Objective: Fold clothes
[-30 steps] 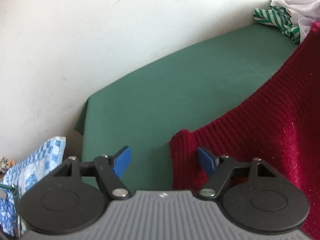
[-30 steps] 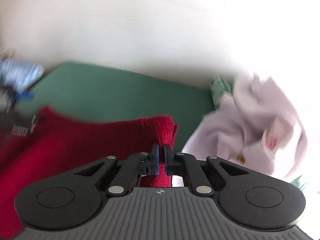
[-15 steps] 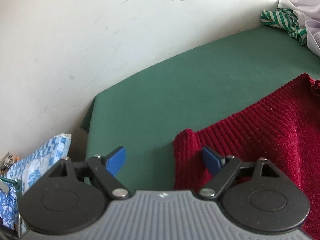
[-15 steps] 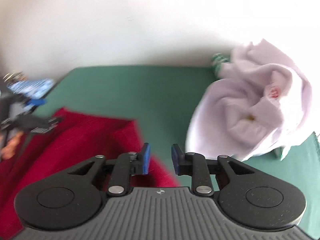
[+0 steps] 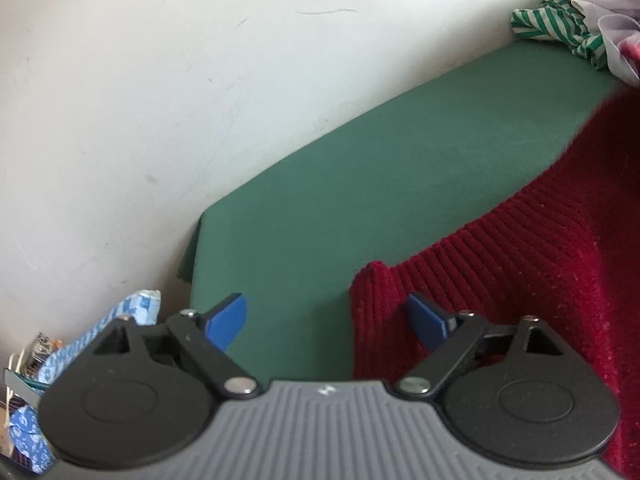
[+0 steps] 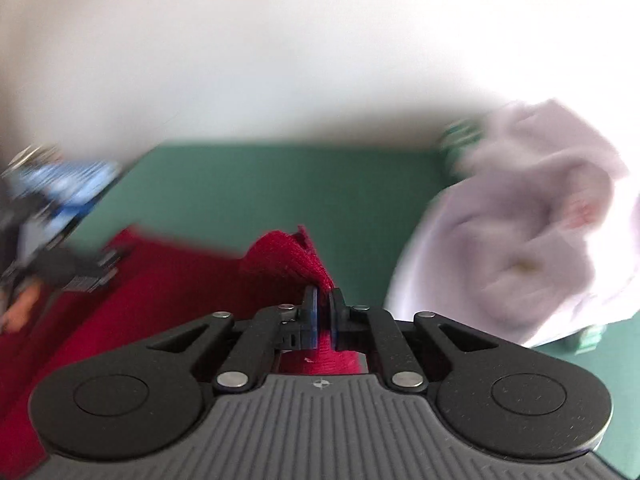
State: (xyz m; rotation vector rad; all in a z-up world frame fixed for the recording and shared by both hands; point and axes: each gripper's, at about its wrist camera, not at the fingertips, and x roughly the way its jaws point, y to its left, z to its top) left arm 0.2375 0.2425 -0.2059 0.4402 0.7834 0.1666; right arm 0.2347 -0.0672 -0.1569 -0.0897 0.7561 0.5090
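The left gripper [image 5: 326, 320] is standing spread wide, its jaws having just been opening, with a corner of the red knit sweater [image 5: 520, 280] lying loose between its blue pads on the green tabletop [image 5: 360, 184]. The right gripper [image 6: 324, 300] has just been closing and is pinching a raised fold of that sweater, a crumpled pale lilac garment [image 6: 532, 232] lying to its right.

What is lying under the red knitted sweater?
The red sweater lies on a green cloth, which shows around its edge. What is beneath the sweater's middle is covered. The right gripper pinches one corner, lifted off the cloth.
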